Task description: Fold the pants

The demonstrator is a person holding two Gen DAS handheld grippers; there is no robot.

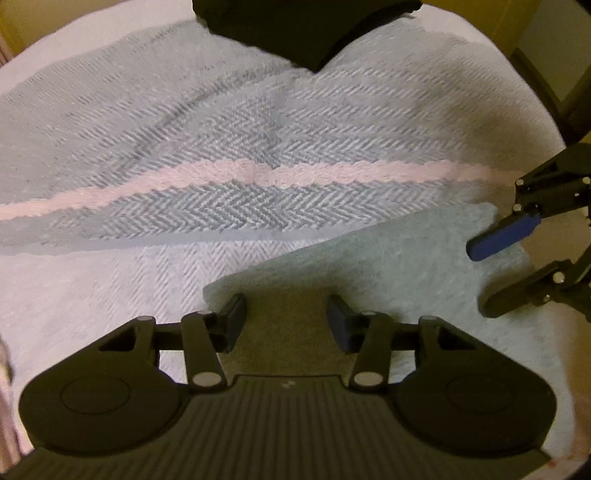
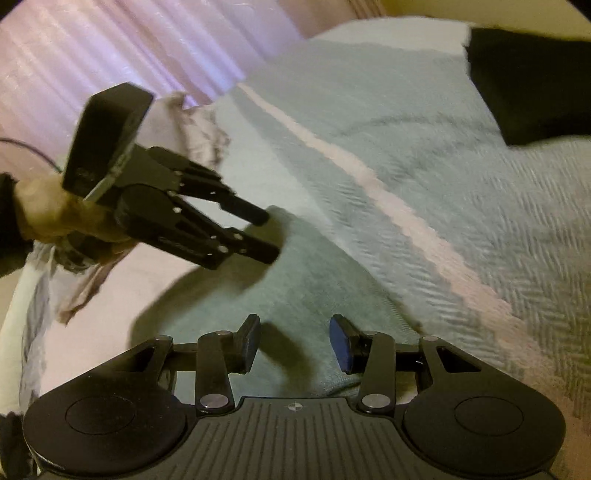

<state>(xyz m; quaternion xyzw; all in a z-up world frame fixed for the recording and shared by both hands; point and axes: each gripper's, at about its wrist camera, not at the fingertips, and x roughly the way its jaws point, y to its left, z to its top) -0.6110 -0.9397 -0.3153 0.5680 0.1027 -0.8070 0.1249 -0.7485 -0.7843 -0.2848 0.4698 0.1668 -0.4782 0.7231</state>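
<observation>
Pants (image 1: 369, 258) of pale grey-green fleece lay flat on a herringbone blanket (image 1: 258, 147) with a pink stripe (covering a bed). Left tool (image 1: 286, 317) hung over one corner of them, jaws apart, nothing clamped. Right tool (image 2: 293, 339) stood near, also parted and empty, above the fabric's edge. Dark cloth (image 1: 306, 33) lay at the blanket's far side.

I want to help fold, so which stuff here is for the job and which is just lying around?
For the job:
pale green pants
left tool, open
right tool, open

Just lying about:
striped blanket underneath
black cloth at the far end
pink curtain
</observation>
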